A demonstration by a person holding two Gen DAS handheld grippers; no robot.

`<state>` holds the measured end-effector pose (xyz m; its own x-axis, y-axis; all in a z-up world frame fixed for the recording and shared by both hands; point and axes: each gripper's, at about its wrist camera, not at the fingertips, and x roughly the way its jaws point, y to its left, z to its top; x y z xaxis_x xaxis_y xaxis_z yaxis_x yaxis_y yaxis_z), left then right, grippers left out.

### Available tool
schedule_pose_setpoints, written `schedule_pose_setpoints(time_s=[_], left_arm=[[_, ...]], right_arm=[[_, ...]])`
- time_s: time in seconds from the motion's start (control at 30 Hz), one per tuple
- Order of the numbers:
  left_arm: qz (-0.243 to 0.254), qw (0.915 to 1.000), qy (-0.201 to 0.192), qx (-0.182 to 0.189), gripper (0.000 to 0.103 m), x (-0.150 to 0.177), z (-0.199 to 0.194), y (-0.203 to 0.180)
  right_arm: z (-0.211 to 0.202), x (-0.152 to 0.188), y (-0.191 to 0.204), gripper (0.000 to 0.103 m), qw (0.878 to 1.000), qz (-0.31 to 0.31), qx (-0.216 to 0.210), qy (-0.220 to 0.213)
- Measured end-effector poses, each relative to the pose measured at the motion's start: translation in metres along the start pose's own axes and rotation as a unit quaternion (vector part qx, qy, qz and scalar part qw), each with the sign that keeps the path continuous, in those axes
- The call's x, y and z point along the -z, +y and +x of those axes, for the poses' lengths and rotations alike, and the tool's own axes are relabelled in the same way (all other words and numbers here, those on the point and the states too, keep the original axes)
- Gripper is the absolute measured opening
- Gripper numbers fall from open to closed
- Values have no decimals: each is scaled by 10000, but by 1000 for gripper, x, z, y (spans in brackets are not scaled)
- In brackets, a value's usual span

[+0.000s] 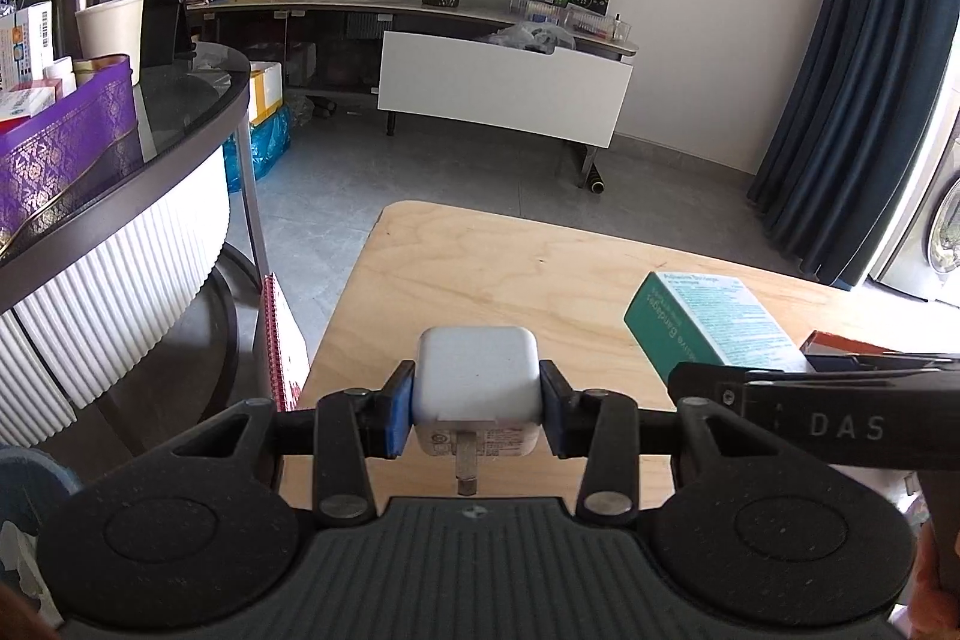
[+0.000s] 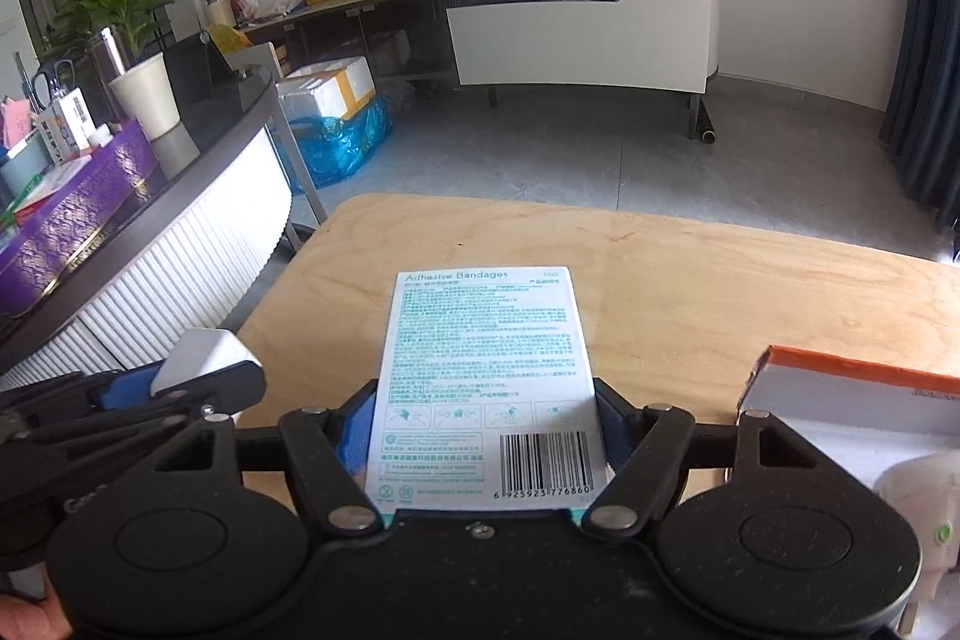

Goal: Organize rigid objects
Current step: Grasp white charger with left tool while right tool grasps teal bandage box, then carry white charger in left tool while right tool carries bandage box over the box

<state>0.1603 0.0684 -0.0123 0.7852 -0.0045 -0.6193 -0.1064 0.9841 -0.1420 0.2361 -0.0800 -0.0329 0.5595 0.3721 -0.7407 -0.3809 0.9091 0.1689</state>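
Observation:
My left gripper (image 1: 477, 400) is shut on a white plug-in charger (image 1: 477, 370), its metal prong pointing back at the camera, held a little above the near left of the wooden table (image 1: 510, 268). The same charger (image 2: 201, 352) shows at the left of the right wrist view. My right gripper (image 2: 483, 436) straddles a teal-and-white adhesive bandage box (image 2: 483, 340), with a blue pad against each long side. In the left wrist view that box (image 1: 714, 322) lies to the right, and the right gripper's black finger (image 1: 810, 394) reaches over it.
An orange-and-white box (image 2: 852, 400) and a white device with a green dot (image 2: 918, 508) sit at the table's right. A red spiral notebook (image 1: 282, 340) leans by the table's left edge. A curved dark counter (image 1: 180, 148) with a purple box (image 1: 66, 148) stands to the left.

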Motion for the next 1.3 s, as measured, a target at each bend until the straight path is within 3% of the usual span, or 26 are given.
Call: schedule_pose_setpoints(time_s=[0.23, 0.57, 1.3], left_arm=[[11, 9999, -126, 98, 42, 9, -34, -14], [181, 9991, -267, 269, 42, 28, -75, -38], [549, 9963, -435, 496, 42, 59, -116, -72]], right_arm=[[-66, 21, 11, 84, 9988, -114, 207, -435], [-134, 58, 9, 84, 9968, 89, 400, -688], [-208, 113, -4, 84, 9914, 245, 587, -1147]])
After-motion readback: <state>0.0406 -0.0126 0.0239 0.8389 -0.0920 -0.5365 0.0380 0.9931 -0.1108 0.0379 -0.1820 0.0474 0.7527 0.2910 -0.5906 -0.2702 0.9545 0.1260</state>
